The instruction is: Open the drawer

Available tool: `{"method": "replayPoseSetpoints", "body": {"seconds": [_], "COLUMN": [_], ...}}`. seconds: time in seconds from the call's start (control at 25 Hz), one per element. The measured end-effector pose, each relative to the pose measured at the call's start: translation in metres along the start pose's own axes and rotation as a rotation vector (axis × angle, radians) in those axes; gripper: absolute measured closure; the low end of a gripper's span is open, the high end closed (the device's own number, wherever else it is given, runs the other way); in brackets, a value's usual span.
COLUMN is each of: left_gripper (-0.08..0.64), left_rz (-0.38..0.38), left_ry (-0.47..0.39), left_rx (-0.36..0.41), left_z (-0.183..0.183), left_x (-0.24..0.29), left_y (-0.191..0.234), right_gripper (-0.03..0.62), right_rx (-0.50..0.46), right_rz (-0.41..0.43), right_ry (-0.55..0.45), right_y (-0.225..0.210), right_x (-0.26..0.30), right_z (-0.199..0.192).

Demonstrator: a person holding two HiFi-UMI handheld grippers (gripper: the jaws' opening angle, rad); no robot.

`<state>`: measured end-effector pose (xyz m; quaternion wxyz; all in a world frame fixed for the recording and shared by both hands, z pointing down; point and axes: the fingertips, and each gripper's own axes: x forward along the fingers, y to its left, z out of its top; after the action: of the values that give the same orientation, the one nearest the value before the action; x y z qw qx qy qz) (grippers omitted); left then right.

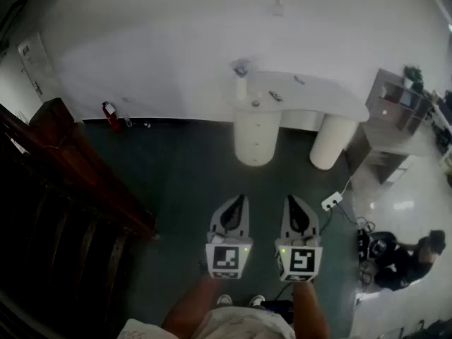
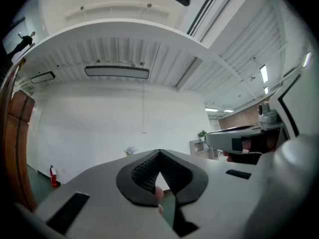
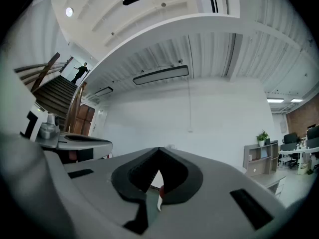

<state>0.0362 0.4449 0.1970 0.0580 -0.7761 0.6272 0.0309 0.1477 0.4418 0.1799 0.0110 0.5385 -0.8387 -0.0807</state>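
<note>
Ahead, round white drawer unit (image 1: 256, 134), all shut, under white desk (image 1: 321, 94)

White wall (image 1: 176, 48) well ahead of left tool (image 1: 239, 200) & right tool (image 1: 292, 200), dark green floor (image 1: 183, 182) under both. Dark wood staircase (image 1: 63, 189) off to left of left tool. Fwd-right of right tool: wood shelf unit (image 1: 395, 108) w/ plant (image 1: 412, 73) on top, pale glossy floor (image 1: 406, 189) by it. Overhead: ribbed white ceiling (image 2: 124, 46) w/ long lamp (image 2: 116, 72)
</note>
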Motion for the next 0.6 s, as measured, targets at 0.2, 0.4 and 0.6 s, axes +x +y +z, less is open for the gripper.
{"method": "replayPoseSetpoints", "body": {"seconds": [0.2, 0.4, 0.6], "left_gripper": [0.558, 0.558, 0.558], "left_rz": [0.008, 0.004, 0.027], "left_ry": [-0.006, -0.004, -0.010], "left_rx": [0.003, 0.012, -0.020], "left_z": [0.001, 0.001, 0.000], "left_x": [0.006, 0.016, 0.027], "left_y": [-0.006, -0.019, -0.026], "right_gripper": [0.591, 0.591, 0.589], "right_rx": [0.006, 0.006, 0.034], "right_rz": [0.006, 0.014, 0.017], "right_ry": [0.004, -0.002, -0.026], "right_y": [-0.009, -0.019, -0.036], "right_x": [0.002, 0.005, 0.008], "right_z": [-0.003, -0.005, -0.008]}}
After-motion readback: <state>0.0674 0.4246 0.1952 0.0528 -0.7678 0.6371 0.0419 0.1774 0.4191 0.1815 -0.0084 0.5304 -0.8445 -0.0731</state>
